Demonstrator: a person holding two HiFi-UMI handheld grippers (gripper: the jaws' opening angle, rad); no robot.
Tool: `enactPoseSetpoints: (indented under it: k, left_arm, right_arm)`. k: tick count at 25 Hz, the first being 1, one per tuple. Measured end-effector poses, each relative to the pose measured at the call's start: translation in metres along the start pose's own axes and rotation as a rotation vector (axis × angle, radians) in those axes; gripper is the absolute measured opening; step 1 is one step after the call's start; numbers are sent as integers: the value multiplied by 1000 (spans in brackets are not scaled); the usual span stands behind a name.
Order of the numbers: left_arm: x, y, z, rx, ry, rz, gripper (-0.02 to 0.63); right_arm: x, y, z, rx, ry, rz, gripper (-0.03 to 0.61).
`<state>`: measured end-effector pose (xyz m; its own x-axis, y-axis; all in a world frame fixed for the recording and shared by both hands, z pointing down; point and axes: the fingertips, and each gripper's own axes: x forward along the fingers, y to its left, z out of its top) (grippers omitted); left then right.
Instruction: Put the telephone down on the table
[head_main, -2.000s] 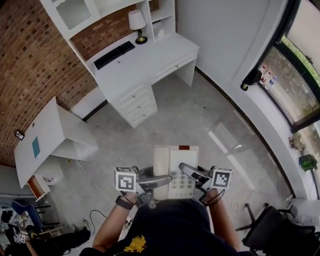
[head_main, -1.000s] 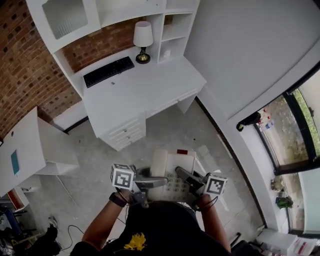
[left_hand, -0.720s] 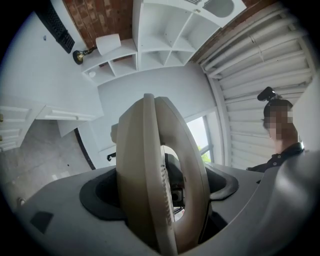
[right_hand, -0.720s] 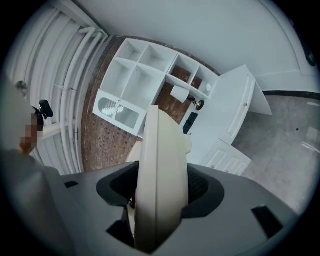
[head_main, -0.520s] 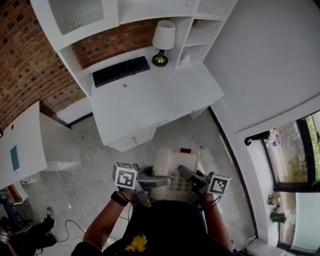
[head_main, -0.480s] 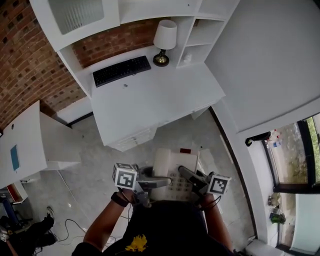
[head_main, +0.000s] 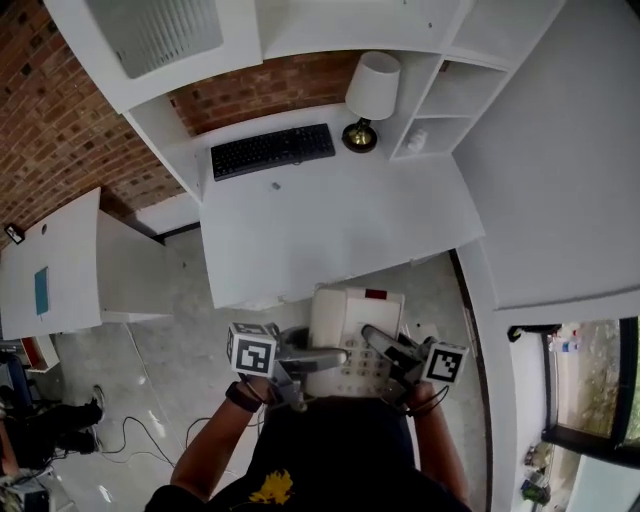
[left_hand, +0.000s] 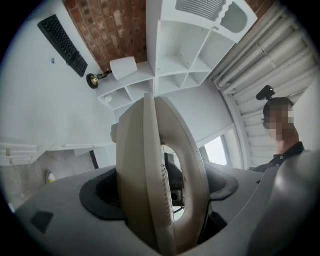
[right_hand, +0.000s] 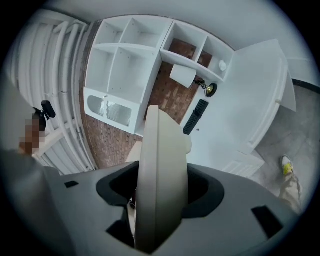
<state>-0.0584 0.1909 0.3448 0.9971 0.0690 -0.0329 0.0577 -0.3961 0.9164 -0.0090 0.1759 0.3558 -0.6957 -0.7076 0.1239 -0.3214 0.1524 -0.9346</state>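
Observation:
A cream push-button telephone (head_main: 345, 318) is carried between both grippers, level, just before the front edge of the white desk (head_main: 330, 235). My left gripper (head_main: 322, 361) is shut on the phone's left side, where the handset (left_hand: 165, 175) lies. The right gripper (head_main: 384, 346) is shut on the phone's right side. In the left gripper view the telephone (left_hand: 150, 185) fills the space between the jaws. In the right gripper view the telephone's edge (right_hand: 161, 175) is clamped between the jaws. Both marker cubes show beside the phone.
On the desk's far side lie a black keyboard (head_main: 272, 150) and a lamp with a white shade (head_main: 370, 95), under white shelves (head_main: 440, 90). A second white table (head_main: 60, 270) stands to the left. A brick wall (head_main: 60, 110) is behind.
The person has walked up to the desk with the telephone held in both grippers. The desk has come nearer and its front edge now lies right at the phone.

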Motion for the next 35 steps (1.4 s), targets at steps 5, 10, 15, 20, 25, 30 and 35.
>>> enactPoseSetpoints:
  k: [5, 10, 15, 20, 25, 30, 35]
  left_arm:
    - [55, 25, 71, 2, -71, 84, 466]
    - [114, 48, 135, 14, -142, 148, 465]
    - [140, 69, 169, 19, -211, 230, 465]
    - [133, 74, 178, 8, -255, 238, 465]
    - [110, 91, 196, 0, -274, 207, 465]
    - [103, 99, 200, 2, -267, 221, 463]
    - [88, 125, 205, -12, -291, 196, 463]
  right_arm:
    - [15, -24, 93, -25, 96, 43, 248]
    - [14, -54, 180, -18, 161, 93, 247]
    - [28, -75, 222, -10, 240, 109, 268]
    - [42, -76, 225, -18, 284, 102, 268]
    - [78, -82, 227, -42, 307, 89, 270]
    - [85, -92, 227, -80, 317, 72, 268]
    - [111, -108, 222, -66, 327, 64, 268]
